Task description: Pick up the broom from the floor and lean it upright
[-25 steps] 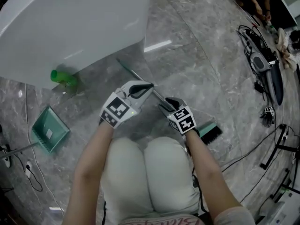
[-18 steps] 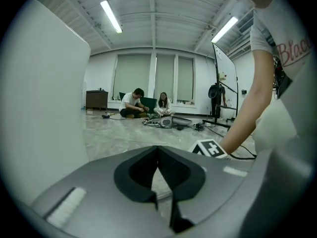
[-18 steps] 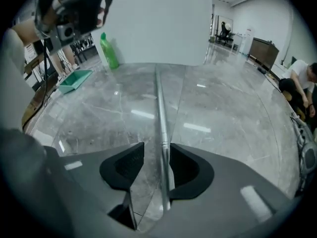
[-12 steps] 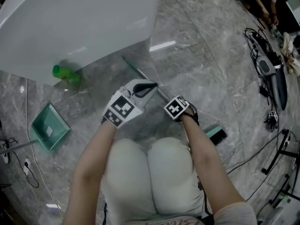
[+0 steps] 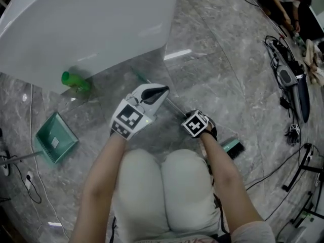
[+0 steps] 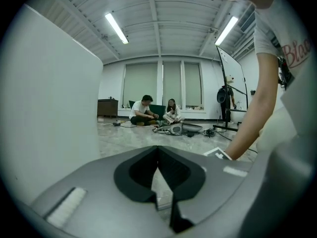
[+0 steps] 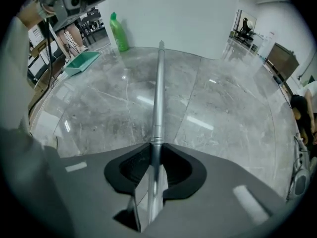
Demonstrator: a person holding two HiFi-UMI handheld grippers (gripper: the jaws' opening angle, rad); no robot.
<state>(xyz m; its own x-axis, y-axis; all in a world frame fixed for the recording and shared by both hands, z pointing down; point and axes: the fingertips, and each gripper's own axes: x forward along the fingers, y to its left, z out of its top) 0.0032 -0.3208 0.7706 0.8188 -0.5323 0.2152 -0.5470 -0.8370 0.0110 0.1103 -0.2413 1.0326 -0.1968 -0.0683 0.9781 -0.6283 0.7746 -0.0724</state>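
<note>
The broom lies on the grey marble floor; its silver handle runs up-left from the green-and-black head. My right gripper points steeply down over the middle of the handle. In the right gripper view its jaws are closing onto the handle, which passes straight between the tips with no gap showing at either side. My left gripper hovers just left of the handle, above the floor. It points nearly level, with its tips together and nothing between them.
A white panel stands ahead on the left, a green bottle at its foot. A teal dustpan lies further left. Cables and devices crowd the right side. People sit on the floor in the distance.
My right gripper has tipped downwards and sunk onto the broom handle, and its jaws have narrowed round it. The left gripper has crept slightly up and forward.
</note>
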